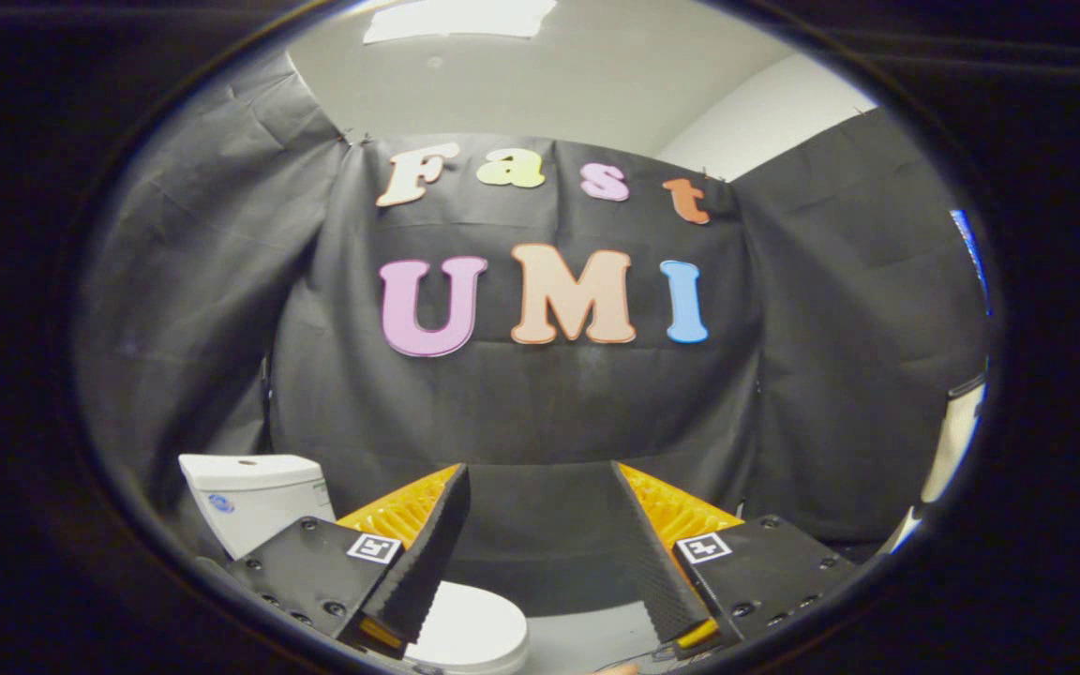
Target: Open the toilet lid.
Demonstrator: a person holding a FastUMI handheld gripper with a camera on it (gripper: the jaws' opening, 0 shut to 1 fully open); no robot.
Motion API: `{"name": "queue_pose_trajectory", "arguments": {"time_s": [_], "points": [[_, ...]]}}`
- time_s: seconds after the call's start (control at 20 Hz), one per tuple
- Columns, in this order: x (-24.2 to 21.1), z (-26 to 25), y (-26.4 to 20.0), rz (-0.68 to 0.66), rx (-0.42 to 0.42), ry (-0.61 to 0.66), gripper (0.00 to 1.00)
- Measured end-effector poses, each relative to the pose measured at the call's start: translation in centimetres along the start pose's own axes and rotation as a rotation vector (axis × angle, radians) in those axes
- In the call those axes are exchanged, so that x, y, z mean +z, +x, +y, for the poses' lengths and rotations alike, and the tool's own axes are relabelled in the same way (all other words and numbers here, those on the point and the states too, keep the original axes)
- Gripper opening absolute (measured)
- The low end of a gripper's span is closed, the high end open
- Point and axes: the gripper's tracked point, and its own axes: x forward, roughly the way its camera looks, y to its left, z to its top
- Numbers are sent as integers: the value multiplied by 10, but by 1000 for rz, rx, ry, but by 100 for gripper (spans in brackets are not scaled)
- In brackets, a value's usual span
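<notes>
White toilet sits low, beyond the left finger: tank (254,502) stands against the black cloth wall (540,403), lid (470,630) lies down flat over the bowl, closed. Lid's rounded front pokes out just under and beside the left finger's tip, partly hidden behind it. Can't tell if the finger touches the lid or just hangs above it.

Gripper (540,548) fingers spread wide, released, nothing between them but cloth wall and a strip of pale floor (587,642). Right finger is well apart from the toilet. Gripper is aimed level at the wall, not down at the lid.

Cloth hangs in wrinkled panels on three sides. Above it, pale ceiling (540,84) with a bright panel (460,19). White object (957,441) at the far right past the cloth edge, too cropped to identify.
</notes>
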Motion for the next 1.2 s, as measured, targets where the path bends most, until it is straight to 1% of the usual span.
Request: {"name": "queue_pose_trajectory", "arguments": {"time_s": [0.15, 0.3, 0.35, 0.4, 0.55, 0.7, 0.85, 1.0, 1.2], "points": [[-1, -6, -11, -16, -126, -7, 90], [-6, -1, -21, -33, -197, -60, 90], [-4, -4, -21, -47, -241, -88, 90], [-2, -4, -20, -61, -269, -114, 90], [-3, 27, -23, -70, -236, -109, 90], [2, 45, -18, -89, -241, -73, 89], [7, 89, -11, -108, -166, 1, 89], [3, 130, -5, -87, -95, 66, 88], [-10, 203, -7, -35, 57, 106, 87]]}}
